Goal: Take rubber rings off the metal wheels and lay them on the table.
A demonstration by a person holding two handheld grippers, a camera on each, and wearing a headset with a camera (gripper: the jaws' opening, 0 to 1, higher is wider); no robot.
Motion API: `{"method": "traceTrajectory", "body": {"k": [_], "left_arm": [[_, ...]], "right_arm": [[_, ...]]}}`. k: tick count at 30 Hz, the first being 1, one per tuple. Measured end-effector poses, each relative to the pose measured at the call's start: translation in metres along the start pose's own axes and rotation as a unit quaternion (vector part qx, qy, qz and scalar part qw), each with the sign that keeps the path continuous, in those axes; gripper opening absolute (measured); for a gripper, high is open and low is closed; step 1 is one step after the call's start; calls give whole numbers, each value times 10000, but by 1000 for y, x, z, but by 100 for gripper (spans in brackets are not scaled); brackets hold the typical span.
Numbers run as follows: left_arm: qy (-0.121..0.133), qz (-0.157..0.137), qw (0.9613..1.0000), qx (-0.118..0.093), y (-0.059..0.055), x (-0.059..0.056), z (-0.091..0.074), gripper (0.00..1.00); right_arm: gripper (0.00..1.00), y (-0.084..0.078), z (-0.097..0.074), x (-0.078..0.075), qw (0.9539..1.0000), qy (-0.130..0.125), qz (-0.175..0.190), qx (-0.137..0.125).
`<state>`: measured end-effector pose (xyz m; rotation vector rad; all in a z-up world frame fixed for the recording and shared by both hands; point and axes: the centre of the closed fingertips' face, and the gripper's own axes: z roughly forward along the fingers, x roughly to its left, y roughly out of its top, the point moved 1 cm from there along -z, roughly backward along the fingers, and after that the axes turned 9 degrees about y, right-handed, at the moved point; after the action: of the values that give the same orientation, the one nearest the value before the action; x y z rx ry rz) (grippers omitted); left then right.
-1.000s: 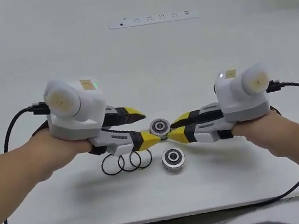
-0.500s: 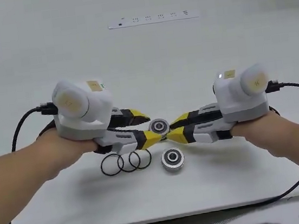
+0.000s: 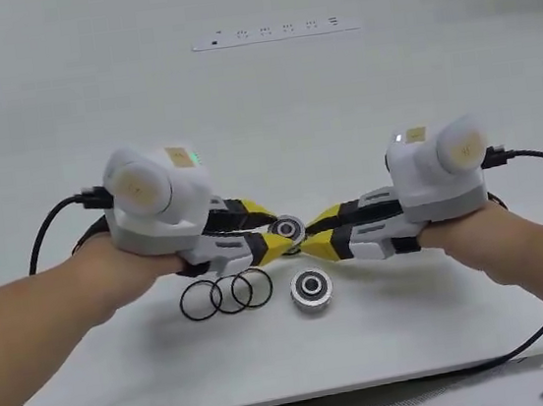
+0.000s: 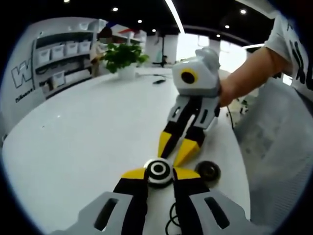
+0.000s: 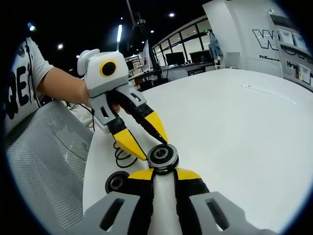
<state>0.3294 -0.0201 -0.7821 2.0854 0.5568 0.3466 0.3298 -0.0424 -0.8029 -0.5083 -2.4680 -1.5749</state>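
A metal wheel (image 3: 288,229) with a dark rubber rim hangs above the table between the two grippers. My right gripper (image 3: 317,238) is shut on its near edge; in the right gripper view the wheel (image 5: 164,155) sits right at my yellow tips (image 5: 165,174). My left gripper (image 3: 271,233) is open, one jaw on each side of the wheel (image 4: 159,171), with the tips at its rim. A second wheel (image 3: 311,287) lies flat on the table below. Three black rubber rings (image 3: 228,294) lie side by side to its left.
A white power strip (image 3: 275,33) lies far back on the white table (image 3: 358,103). Black cables trail from both grippers towards the near table edge (image 3: 276,400). A potted plant (image 4: 122,56) stands at the table's far end in the left gripper view.
My left gripper has moved right and brought its jaws around the held wheel. The right gripper and the wheel have stayed in place.
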Motion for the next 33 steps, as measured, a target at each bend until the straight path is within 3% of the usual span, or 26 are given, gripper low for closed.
{"method": "traceTrajectory", "body": {"k": [6, 12, 22, 29, 33], "left_arm": [[-24, 24, 10000, -8, 0, -2, 2, 19], [150, 110, 9998, -3, -1, 4, 3, 14], [211, 158, 9997, -1, 0, 2, 3, 13], [266, 110, 9996, -24, 0, 2, 4, 13], [274, 185, 9995, -8, 0, 3, 4, 13]], "right_arm": [[12, 0, 0, 0, 10000, -9, -17, -12], [11, 0, 0, 2, 10000, -42, -62, -8], [7, 1, -2, 5, 9999, -111, -63, 12], [2, 0, -3, 2, 9997, -141, 192, -102], [0, -1, -3, 1, 9982, -167, 524, -244]]}}
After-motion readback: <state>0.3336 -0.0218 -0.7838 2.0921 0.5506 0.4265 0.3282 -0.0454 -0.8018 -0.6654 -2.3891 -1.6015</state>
